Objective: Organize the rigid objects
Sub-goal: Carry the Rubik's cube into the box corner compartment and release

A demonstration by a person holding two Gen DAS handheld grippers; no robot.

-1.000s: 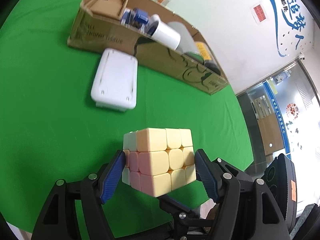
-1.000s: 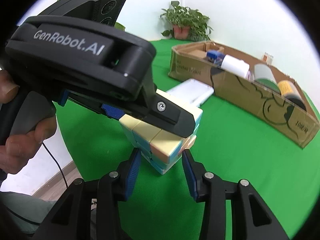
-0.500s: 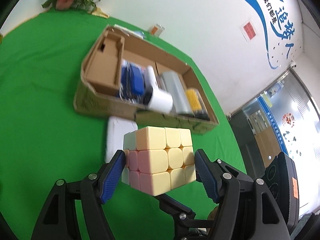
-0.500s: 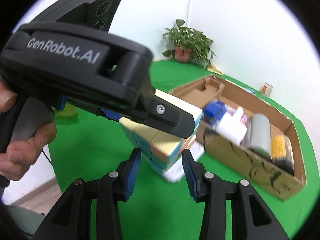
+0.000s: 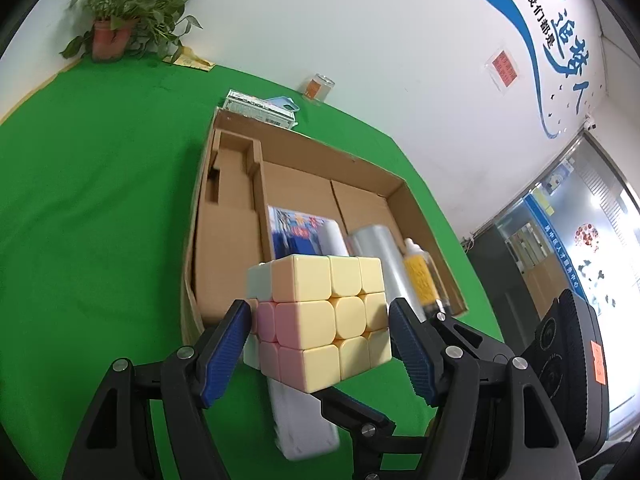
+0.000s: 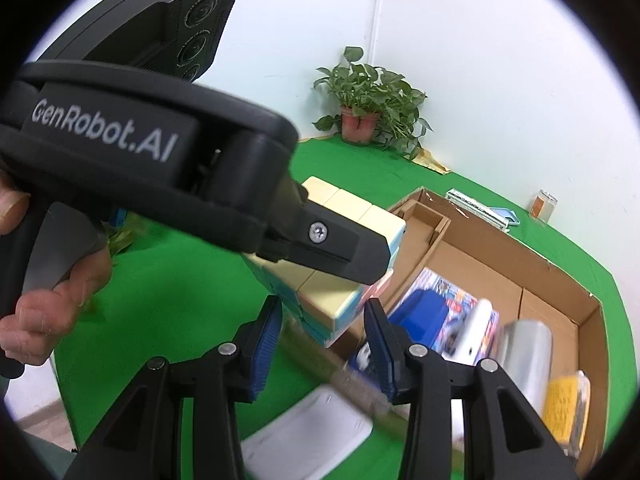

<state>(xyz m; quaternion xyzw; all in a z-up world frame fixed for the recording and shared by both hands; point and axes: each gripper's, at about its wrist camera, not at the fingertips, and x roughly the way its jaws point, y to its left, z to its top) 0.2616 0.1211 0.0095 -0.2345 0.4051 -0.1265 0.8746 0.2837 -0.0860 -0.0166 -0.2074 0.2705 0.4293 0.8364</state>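
Note:
A pastel puzzle cube (image 5: 332, 312) hangs in the air over the near edge of an open cardboard box (image 5: 312, 148). My left gripper (image 5: 318, 314) is shut on the cube, its blue pads pressed on two opposite sides. In the right wrist view the left gripper's black finger (image 6: 340, 252) crosses the cube (image 6: 340, 204). My right gripper (image 6: 323, 312) is shut on the cube's lower corner from underneath. One of the right gripper's fingers (image 5: 348, 408) shows below the cube in the left wrist view.
The box (image 6: 560, 268) holds a blue printed packet (image 5: 300, 232), a silver cylinder (image 5: 376, 248) and a yellow-labelled bottle (image 5: 420, 276). A white flat case (image 5: 304, 428) lies on the green cloth in front of it. A potted plant (image 5: 120, 28) and a glass jar (image 5: 318, 86) stand by the wall.
Both grippers have risen and moved toward the box with the cube held between them. The white case has slid under the cube, and the box's inside has come into view.

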